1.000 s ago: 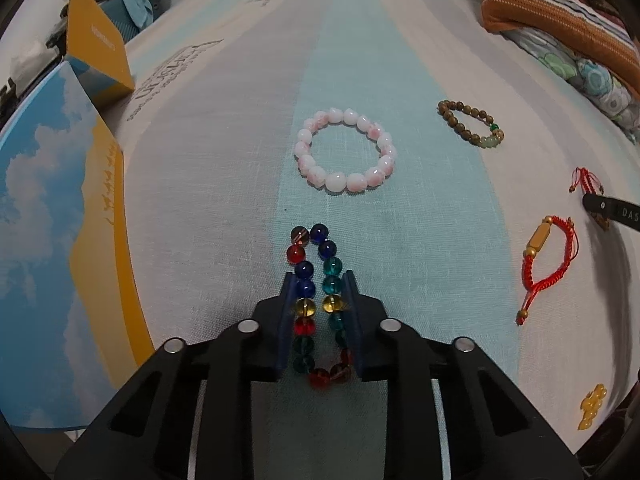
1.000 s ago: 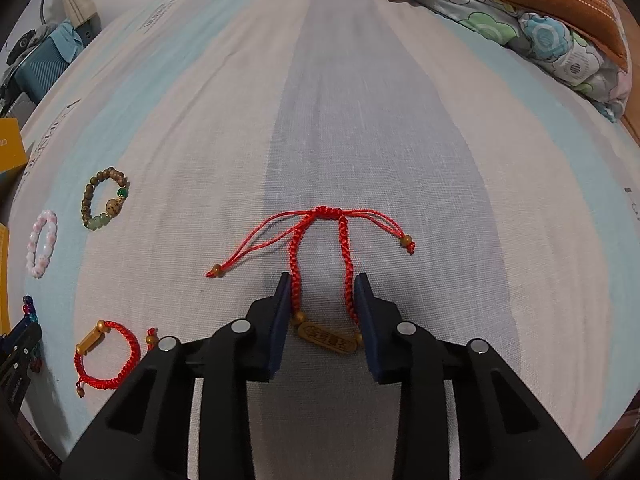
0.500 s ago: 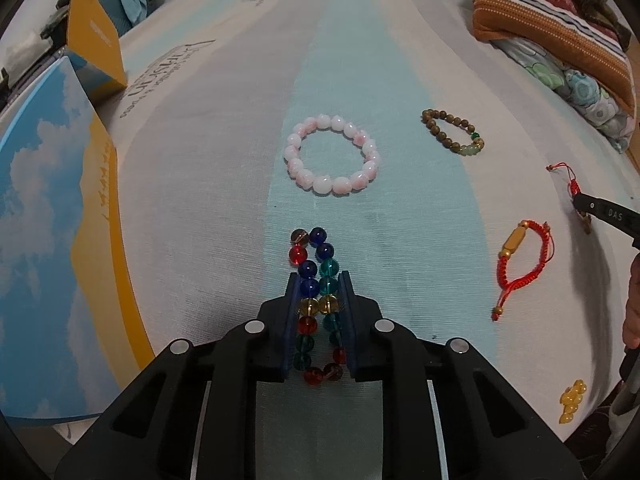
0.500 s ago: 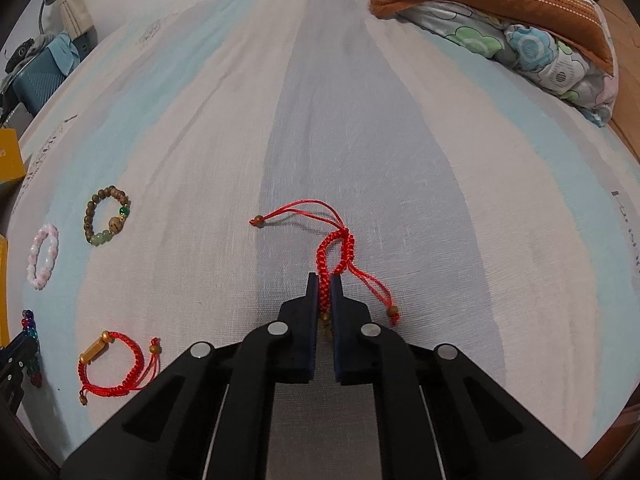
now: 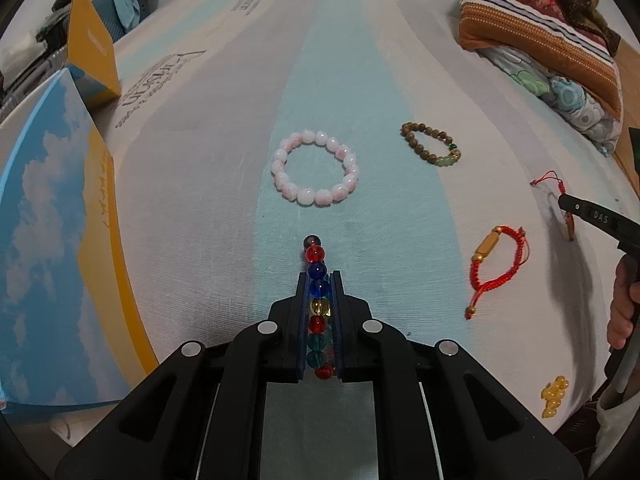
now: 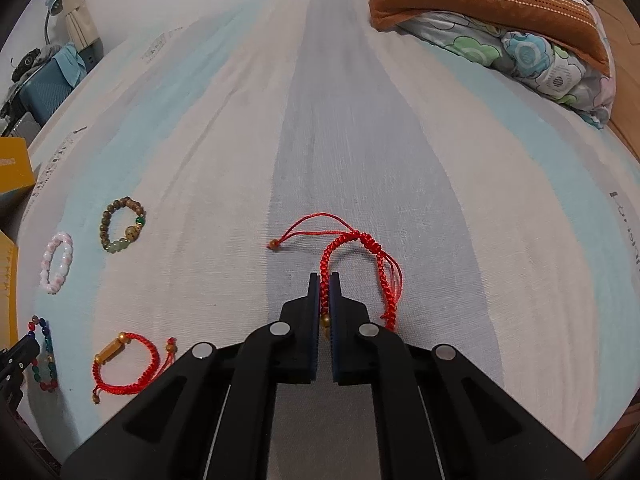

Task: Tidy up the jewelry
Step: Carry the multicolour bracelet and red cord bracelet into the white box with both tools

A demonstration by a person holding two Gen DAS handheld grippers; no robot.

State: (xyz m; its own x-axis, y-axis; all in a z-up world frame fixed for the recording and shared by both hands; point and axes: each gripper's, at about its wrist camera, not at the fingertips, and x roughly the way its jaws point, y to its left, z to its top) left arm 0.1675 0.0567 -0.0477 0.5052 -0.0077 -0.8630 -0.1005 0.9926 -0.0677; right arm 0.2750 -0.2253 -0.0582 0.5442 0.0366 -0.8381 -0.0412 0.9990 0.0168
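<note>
My left gripper (image 5: 319,278) is shut on a multicoloured glass bead bracelet (image 5: 317,272), whose beads are squeezed into one line between the pads. Beyond it on the striped sheet lie a pink bead bracelet (image 5: 315,173) and a brown wooden bead bracelet (image 5: 431,143). My right gripper (image 6: 324,280) is shut on a red braided cord bracelet (image 6: 362,252); its loop and loose ends trail ahead and to the right. A second red cord bracelet with a gold tube (image 6: 124,364) lies to the left, also seen as the red cord bracelet (image 5: 498,262) in the left wrist view.
A blue and yellow box lid (image 5: 52,240) lies along the left, with a yellow box (image 5: 90,48) behind it. Folded blankets and a pillow (image 6: 492,12) sit at the far right. Small yellow beads (image 5: 554,396) lie near the bed edge. A hand (image 5: 624,304) holds the right gripper.
Both grippers closed: the left squeezed the coloured beads into a single line, the right clamped the red cord bracelet, whose loop bunched and shifted right.
</note>
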